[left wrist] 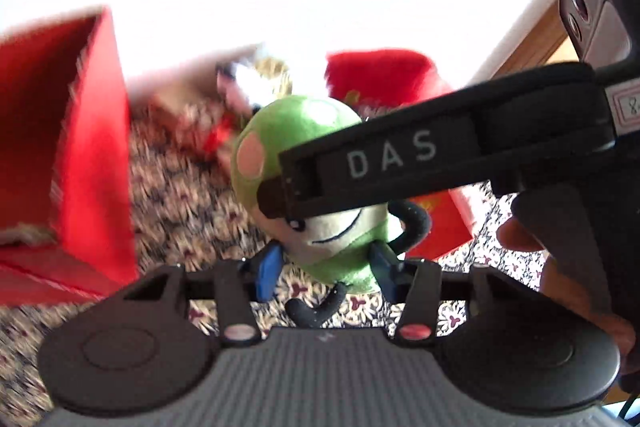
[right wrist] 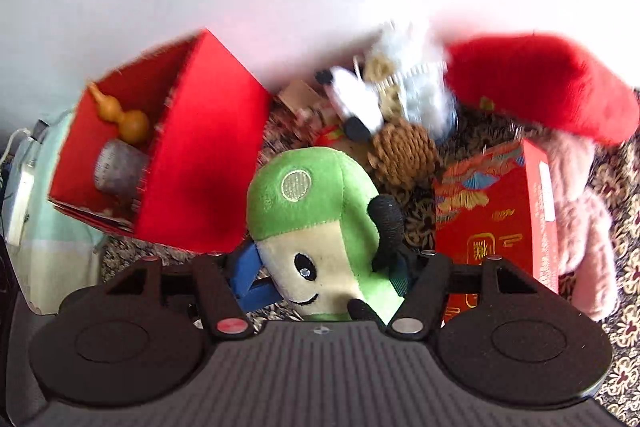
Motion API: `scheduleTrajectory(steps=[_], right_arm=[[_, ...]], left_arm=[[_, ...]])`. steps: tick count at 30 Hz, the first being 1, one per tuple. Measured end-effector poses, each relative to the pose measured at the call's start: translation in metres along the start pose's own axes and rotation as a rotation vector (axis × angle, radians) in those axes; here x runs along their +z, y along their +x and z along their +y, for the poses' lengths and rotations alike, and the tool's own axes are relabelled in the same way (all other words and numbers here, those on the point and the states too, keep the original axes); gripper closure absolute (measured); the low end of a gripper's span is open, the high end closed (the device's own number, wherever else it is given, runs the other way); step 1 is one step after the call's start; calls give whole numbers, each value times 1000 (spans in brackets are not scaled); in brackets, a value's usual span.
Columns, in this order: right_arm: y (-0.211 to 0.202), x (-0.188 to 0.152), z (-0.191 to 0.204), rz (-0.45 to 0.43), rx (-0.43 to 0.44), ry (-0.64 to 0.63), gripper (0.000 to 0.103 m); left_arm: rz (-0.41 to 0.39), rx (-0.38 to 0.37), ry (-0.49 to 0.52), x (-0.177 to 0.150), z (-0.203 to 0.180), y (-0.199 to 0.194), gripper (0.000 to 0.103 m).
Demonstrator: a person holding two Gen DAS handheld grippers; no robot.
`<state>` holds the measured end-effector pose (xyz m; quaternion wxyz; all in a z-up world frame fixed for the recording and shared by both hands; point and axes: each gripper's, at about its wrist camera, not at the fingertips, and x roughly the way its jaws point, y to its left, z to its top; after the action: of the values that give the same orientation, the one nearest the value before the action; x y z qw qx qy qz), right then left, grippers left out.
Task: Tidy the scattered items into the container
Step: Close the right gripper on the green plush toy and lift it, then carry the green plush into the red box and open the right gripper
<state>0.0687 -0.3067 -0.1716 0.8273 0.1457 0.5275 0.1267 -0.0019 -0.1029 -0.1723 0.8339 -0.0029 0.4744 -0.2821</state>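
A green and cream plush toy [left wrist: 304, 131] [right wrist: 320, 211] hangs above the patterned cloth. My left gripper [left wrist: 325, 269] is shut on its lower body, with a blue pad against each side. My right gripper [right wrist: 326, 279] is shut on its face, just under the green cap. In the left wrist view one of the right gripper's black fingers [left wrist: 400, 155] crosses the toy's head. The open red box [left wrist: 96, 147] [right wrist: 192, 163] stands to the left and holds a tan gourd [right wrist: 120, 115] and a grey item [right wrist: 120, 171].
On the patterned cloth [right wrist: 624, 327] to the right lie a flat red printed packet [right wrist: 492, 227], a red plush [right wrist: 540, 83] and a pink plush [right wrist: 580, 207]. A woven ball [right wrist: 404, 155] and a white fluffy toy [right wrist: 420, 91] sit behind. A hand [left wrist: 520, 231] holds the right gripper.
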Motion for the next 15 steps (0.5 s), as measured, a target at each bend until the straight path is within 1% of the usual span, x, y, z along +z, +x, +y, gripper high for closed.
scheduleTrajectory(steps=[2, 4, 7, 9, 12, 15], right_arm=[[-18, 7, 11, -65, 19, -14, 37], [-35, 16, 25, -133, 48, -27, 37], [-58, 30, 47, -231, 102, -46, 37], [-65, 41, 64, -277, 143, -60, 37], [-58, 57, 86, -302, 203, -66, 36], [-40, 69, 107, -291, 251, -58, 36]], left_arm=[[-63, 27, 38, 5, -5, -23, 51], [-121, 57, 55, 17, -8, -41, 51], [-197, 98, 61, 37, -1, -73, 51], [-227, 124, 54, 48, 7, -91, 51], [-250, 182, 51, 60, 22, -111, 51], [-251, 261, 60, 63, 38, -119, 51]])
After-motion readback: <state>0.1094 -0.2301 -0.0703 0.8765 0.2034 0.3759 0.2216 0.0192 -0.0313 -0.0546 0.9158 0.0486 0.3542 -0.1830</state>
